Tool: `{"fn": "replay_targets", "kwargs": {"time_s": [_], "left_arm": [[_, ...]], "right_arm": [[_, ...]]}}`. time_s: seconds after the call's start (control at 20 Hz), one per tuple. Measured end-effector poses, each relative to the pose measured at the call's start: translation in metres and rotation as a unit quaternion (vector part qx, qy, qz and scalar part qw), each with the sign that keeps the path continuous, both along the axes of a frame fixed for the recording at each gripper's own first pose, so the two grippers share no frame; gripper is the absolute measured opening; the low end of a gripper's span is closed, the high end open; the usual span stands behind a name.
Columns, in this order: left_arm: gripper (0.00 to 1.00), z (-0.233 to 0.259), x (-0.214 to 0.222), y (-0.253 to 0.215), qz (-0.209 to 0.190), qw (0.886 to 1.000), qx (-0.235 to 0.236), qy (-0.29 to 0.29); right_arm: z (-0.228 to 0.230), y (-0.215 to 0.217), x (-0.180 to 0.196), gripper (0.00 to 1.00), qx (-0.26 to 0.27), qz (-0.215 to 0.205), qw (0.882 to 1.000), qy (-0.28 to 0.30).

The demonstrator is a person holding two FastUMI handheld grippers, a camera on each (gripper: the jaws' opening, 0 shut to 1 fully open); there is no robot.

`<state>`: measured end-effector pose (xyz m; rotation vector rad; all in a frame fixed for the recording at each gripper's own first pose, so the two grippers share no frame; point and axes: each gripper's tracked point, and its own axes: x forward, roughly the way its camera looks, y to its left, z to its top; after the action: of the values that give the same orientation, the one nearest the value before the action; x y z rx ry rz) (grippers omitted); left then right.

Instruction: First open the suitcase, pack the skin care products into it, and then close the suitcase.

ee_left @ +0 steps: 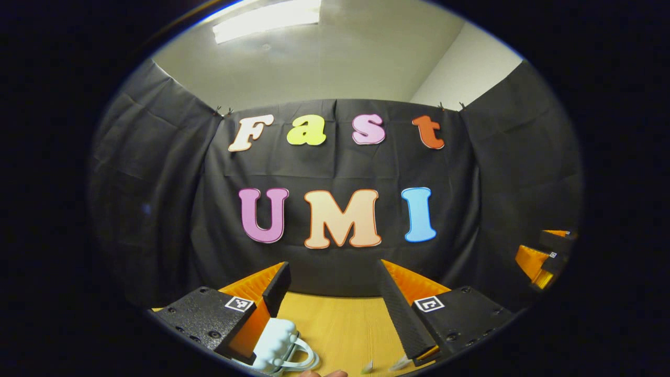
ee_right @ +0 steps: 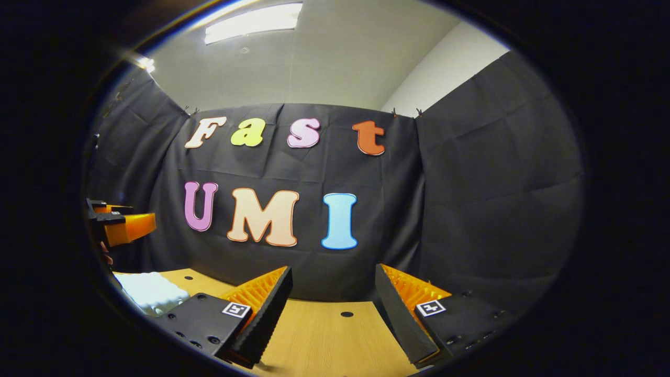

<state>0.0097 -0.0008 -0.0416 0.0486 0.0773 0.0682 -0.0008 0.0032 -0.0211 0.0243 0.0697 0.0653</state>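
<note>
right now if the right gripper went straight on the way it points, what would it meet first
Probably nothing close by. The right gripper is open and aims level above the wooden table, so the black cloth wall behind looks like the first thing in line, though depth is hard to judge. The white suitcase sits off to its left.

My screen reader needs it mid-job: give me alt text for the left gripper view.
The left tongs stand open above a wooden table, holding nothing. A small white case with a loop handle lies by the left finger, and the other tongs show far right against the black cloth wall.
</note>
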Motion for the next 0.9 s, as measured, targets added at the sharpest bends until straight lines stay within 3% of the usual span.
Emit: {"fn": "replay_targets", "kwargs": {"time_s": [0.35, 0.5, 0.6, 0.75, 0.9], "left_arm": [[0.95, -0.071, -0.003, 0.027, 0.055, 0.994, 0.032, 0.085], [0.95, -0.113, -0.006, 0.041, 0.057, 0.989, 0.042, 0.130], [0.95, -0.146, -0.006, 0.051, 0.049, 0.984, 0.042, 0.168], [0.96, -0.192, -0.004, 0.065, 0.052, 0.972, 0.026, 0.226], [0.96, -0.238, -0.007, 0.065, 0.042, 0.956, -0.023, 0.289]], "right_arm": [[-0.014, 0.016, 0.010, 0.98, 0.035, 0.031, 0.999, 0.016], [-0.022, 0.025, 0.001, 0.98, 0.050, 0.043, 0.997, 0.046], [-0.023, 0.019, 0.008, 0.98, 0.040, 0.023, 0.998, 0.045], [-0.027, 0.018, 0.005, 0.98, 0.025, 0.018, 0.998, 0.054], [-0.032, 0.002, 0.003, 0.98, -0.009, 0.000, 0.998, 0.069]]}}
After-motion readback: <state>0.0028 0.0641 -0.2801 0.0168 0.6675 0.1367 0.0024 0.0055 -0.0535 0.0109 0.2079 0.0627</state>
